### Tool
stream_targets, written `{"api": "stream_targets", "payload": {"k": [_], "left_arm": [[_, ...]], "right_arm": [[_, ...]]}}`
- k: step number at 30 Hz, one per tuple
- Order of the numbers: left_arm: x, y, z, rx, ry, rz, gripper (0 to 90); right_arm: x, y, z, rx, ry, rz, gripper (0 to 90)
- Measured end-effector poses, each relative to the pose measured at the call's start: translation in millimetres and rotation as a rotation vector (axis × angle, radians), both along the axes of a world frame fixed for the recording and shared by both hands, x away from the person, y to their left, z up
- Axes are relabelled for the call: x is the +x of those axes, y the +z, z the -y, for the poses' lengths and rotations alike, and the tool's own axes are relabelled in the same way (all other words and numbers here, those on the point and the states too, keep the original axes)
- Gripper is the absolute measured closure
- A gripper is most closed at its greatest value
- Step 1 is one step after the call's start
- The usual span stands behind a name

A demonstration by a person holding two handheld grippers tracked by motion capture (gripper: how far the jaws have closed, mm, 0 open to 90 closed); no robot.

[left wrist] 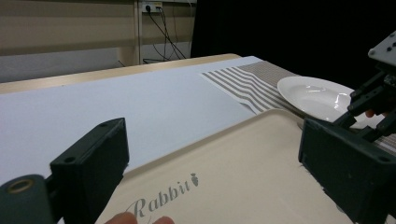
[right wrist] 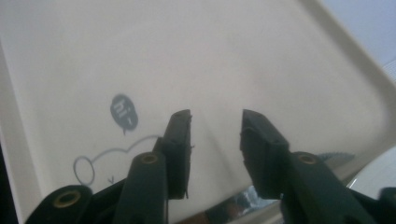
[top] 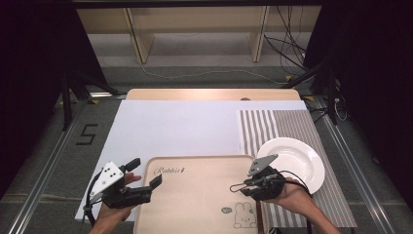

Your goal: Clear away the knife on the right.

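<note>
A beige tray (top: 195,195) printed with "Rabbit" and a bunny drawing lies at the table's near edge. My left gripper (top: 145,173) is at the tray's left rim with its jaws wide apart. In the left gripper view (left wrist: 215,168) the tray's far left corner (left wrist: 243,163) lies between them, untouched. My right gripper (top: 239,187) is at the tray's right rim and points in over it. In the right gripper view (right wrist: 215,126) its jaws stand apart above the tray's bare surface (right wrist: 210,56), with nothing gripped. A white plate (top: 297,161) sits just right of that gripper.
The plate (left wrist: 313,95) rests on a striped placemat (top: 272,124) at the right. A white sheet (top: 185,126) covers the table's middle. Beyond the table's far edge stand a wooden shelf (top: 195,29), cables and dark stands.
</note>
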State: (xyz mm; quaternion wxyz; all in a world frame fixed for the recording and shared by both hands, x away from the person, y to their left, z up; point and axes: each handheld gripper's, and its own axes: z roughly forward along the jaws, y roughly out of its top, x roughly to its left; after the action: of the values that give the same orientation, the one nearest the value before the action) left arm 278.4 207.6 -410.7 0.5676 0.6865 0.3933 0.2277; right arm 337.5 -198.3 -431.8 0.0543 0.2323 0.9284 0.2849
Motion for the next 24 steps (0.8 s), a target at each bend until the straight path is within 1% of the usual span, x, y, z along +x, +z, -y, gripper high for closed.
{"api": "stream_targets", "payload": {"k": [1,3,4,5,6,7,8,9,10,11,12,13,14,15,16,17,18,19,21,22,23,24], "left_arm": [[0.1,-0.1,0.1,0.0,0.0,-0.001,8.2],[0.0,0.0,0.2,0.001,-0.001,-0.001,8.2],[0.0,0.0,0.2,0.001,-0.001,-0.001,8.2],[0.1,-0.1,0.2,0.001,-0.001,-0.001,8.2],[0.1,-0.1,0.2,0.001,-0.001,-0.001,8.2],[0.1,-0.1,0.2,0.001,0.0,-0.001,8.2],[-0.1,0.0,0.4,0.001,-0.001,0.0,8.2],[-0.1,0.0,0.4,0.001,-0.001,0.0,8.2],[-0.1,0.0,0.6,0.002,-0.003,0.0,8.2],[0.1,0.0,0.6,0.002,-0.003,-0.001,8.2],[0.2,0.0,0.6,0.001,-0.003,-0.001,8.2],[0.3,0.0,0.6,0.001,-0.003,-0.001,8.2],[0.3,0.0,0.6,0.001,-0.003,-0.001,8.2],[0.3,0.0,0.6,0.002,-0.003,-0.002,8.2],[0.3,0.1,0.8,0.003,-0.004,-0.002,8.2],[0.3,0.0,1.2,0.001,-0.004,-0.003,8.2],[0.3,0.0,1.2,0.001,-0.004,-0.003,8.2],[0.3,-0.2,1.4,0.002,-0.005,-0.004,8.2],[0.1,-0.2,2.1,0.002,-0.005,-0.003,8.2],[0.0,-0.2,2.2,0.002,-0.006,-0.003,8.2],[-0.1,-0.5,2.4,0.004,-0.006,-0.003,8.2],[-0.1,-0.5,2.4,0.004,-0.006,-0.003,8.2]], "right_arm": [[1.3,4.3,2.1,0.058,-0.026,0.013,53.7],[1.0,9.2,3.8,0.117,-0.063,0.034,47.6],[1.0,9.2,3.8,0.117,-0.063,0.034,47.6],[0.9,13.6,6.4,0.173,-0.079,0.047,43.8],[0.9,13.6,6.4,0.173,-0.079,0.047,43.8],[1.0,15.1,7.6,0.195,-0.085,0.06,42.4],[0.8,17.8,9.9,0.236,-0.099,0.079,39.6],[0.8,17.8,9.9,0.236,-0.099,0.079,39.6],[0.7,20.7,11.7,0.271,-0.109,0.091,37.0],[0.3,22.1,12.4,0.28,-0.112,0.1,35.9],[0.0,23.9,13.2,0.299,-0.117,0.106,34.8],[-0.2,26.3,14.4,0.331,-0.123,0.105,34.0],[-0.2,26.3,14.4,0.331,-0.123,0.105,34.0],[-0.6,27.9,15.0,0.35,-0.133,0.102,33.6],[-1.1,32.5,17.8,0.394,-0.152,0.108,31.7],[-1.2,34.7,19.4,0.415,-0.162,0.114,31.5],[-1.2,34.7,19.4,0.415,-0.162,0.114,31.5],[-1.8,38.6,23.0,0.469,-0.184,0.118,31.5],[-3.2,42.5,26.1,0.513,-0.214,0.128,31.4],[-3.2,42.5,26.1,0.513,-0.214,0.128,31.4],[-4.8,46.2,28.1,0.548,-0.238,0.14,31.4],[-4.8,46.2,28.1,0.548,-0.238,0.14,31.4]]}}
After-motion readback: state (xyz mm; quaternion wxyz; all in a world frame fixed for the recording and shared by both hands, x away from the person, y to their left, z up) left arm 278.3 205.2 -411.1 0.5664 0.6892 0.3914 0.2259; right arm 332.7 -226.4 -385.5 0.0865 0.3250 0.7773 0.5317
